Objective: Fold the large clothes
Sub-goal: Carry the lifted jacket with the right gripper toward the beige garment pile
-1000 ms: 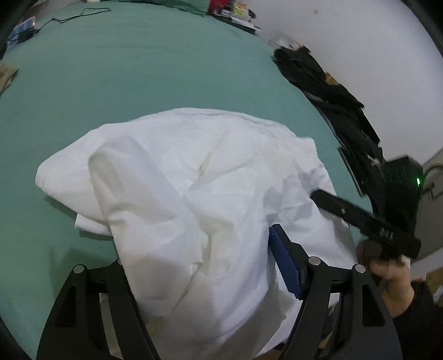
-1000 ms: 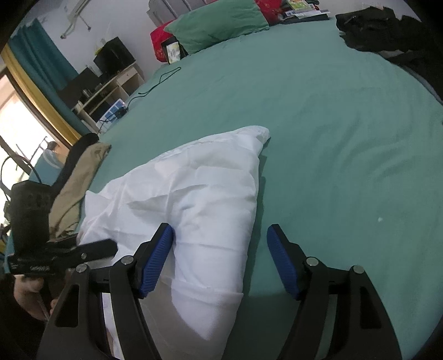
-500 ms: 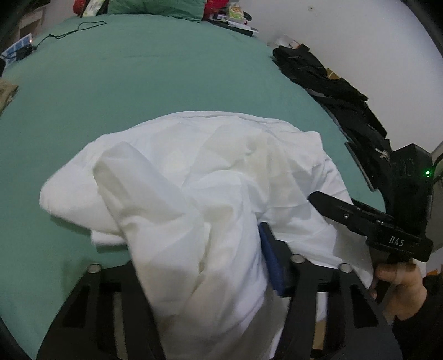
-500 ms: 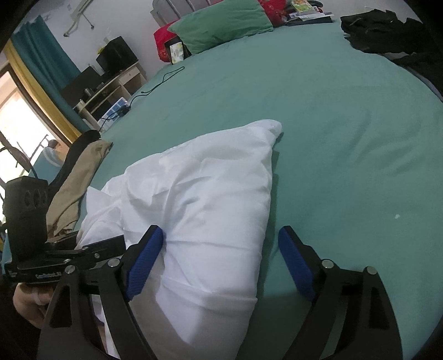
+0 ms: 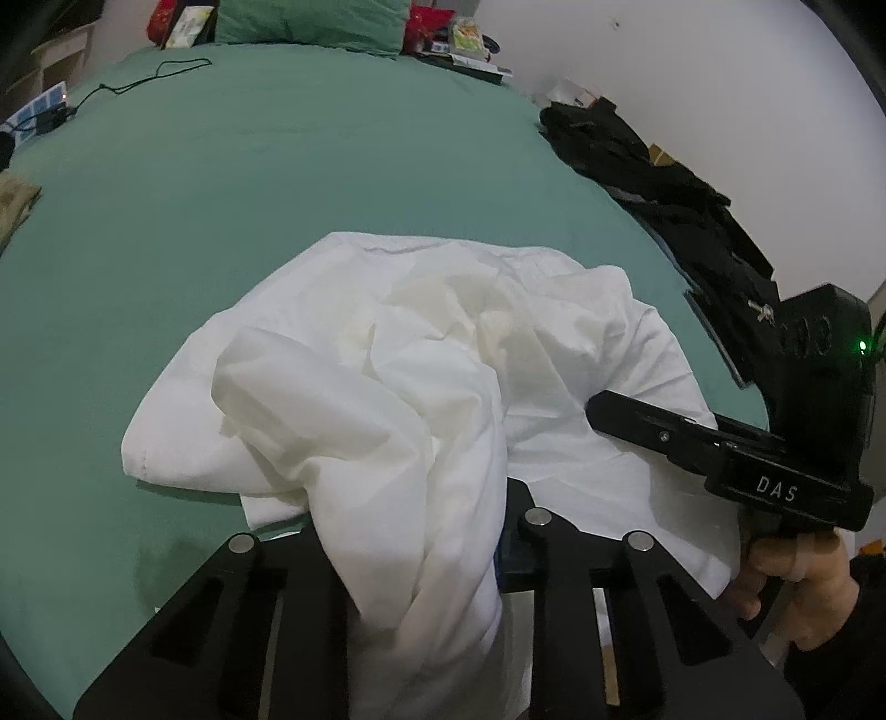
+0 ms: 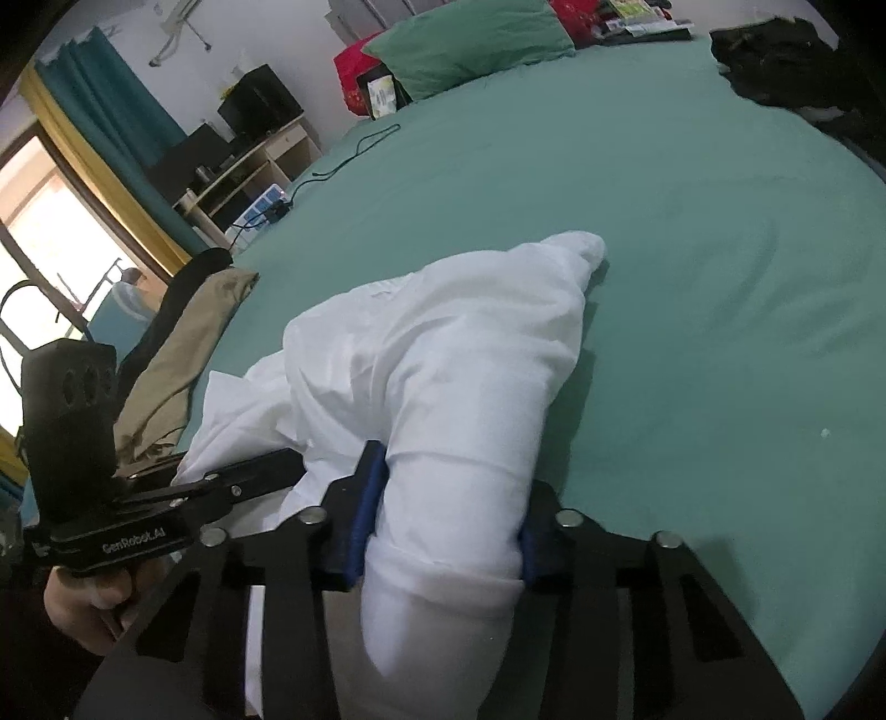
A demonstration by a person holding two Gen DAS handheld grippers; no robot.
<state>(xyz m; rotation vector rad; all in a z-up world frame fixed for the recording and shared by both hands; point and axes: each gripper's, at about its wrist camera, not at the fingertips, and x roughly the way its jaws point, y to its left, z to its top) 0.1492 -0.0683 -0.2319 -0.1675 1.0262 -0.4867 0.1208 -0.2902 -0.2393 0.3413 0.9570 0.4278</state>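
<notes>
The right gripper (image 6: 446,515) clamps a thick roll of the white garment (image 6: 459,365) between its blue-padded fingers (image 6: 368,501). The garment stretches away across the green bed (image 6: 692,232), ending in a rounded tip. Left of the garment, the left gripper (image 6: 243,484), held in a hand (image 6: 91,606), reaches into its folds. Tan clothing (image 6: 183,354) lies beyond it, a green pillow (image 6: 470,47) at the bed's far end.

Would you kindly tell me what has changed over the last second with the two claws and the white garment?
Both claws closed: the right claw, open around the white garment a second ago, now pinches a bunched fold; the left claw also narrowed onto cloth. The garment gathered higher toward the claws. The green bed and dark clothes stayed put.
</notes>
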